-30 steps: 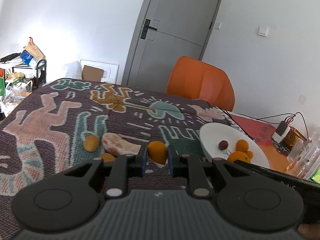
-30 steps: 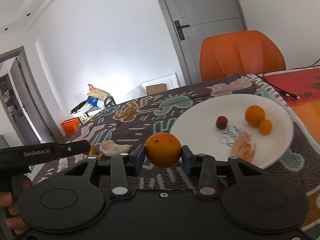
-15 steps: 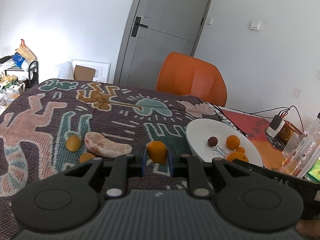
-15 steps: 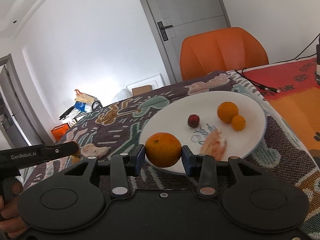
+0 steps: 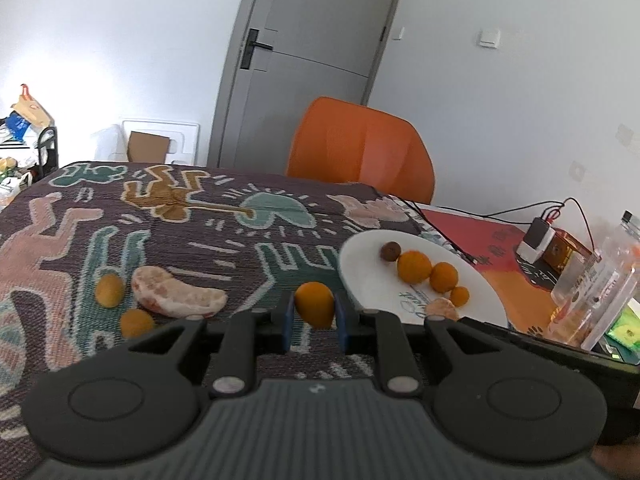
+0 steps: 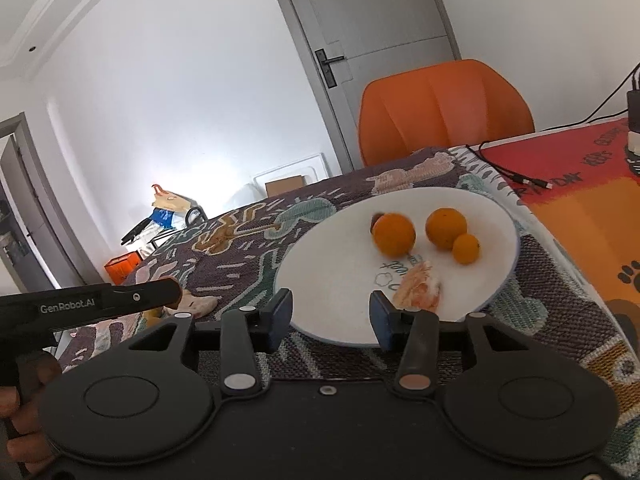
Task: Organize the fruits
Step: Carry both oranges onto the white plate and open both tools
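My left gripper (image 5: pixel 311 322) is shut on a small orange fruit (image 5: pixel 314 304), held above the patterned cloth just left of the white plate (image 5: pixel 360 276). My right gripper (image 6: pixel 330 318) is open and empty over the near rim of the plate (image 6: pixel 320 280). On the plate lie an orange (image 6: pixel 394 234), a second orange (image 6: pixel 445 227), a small orange fruit (image 6: pixel 466 248), a peeled citrus piece (image 6: pixel 418 290) and a dark fruit (image 5: pixel 390 251). On the cloth to the left lie a large peeled piece (image 5: pixel 176 298) and two small orange fruits (image 5: pixel 109 289) (image 5: pixel 136 322).
An orange chair (image 5: pixel 360 148) stands behind the table. At the right are cables and a charger (image 5: pixel 536 240), a clear plastic container (image 5: pixel 596 280) and a red-orange mat (image 6: pixel 580 200). The left gripper's body (image 6: pixel 92 300) shows at the left of the right wrist view.
My right gripper has opened and let go of the orange, which now lies on the plate by the dark fruit. My left gripper has moved right toward the plate, still holding its fruit.
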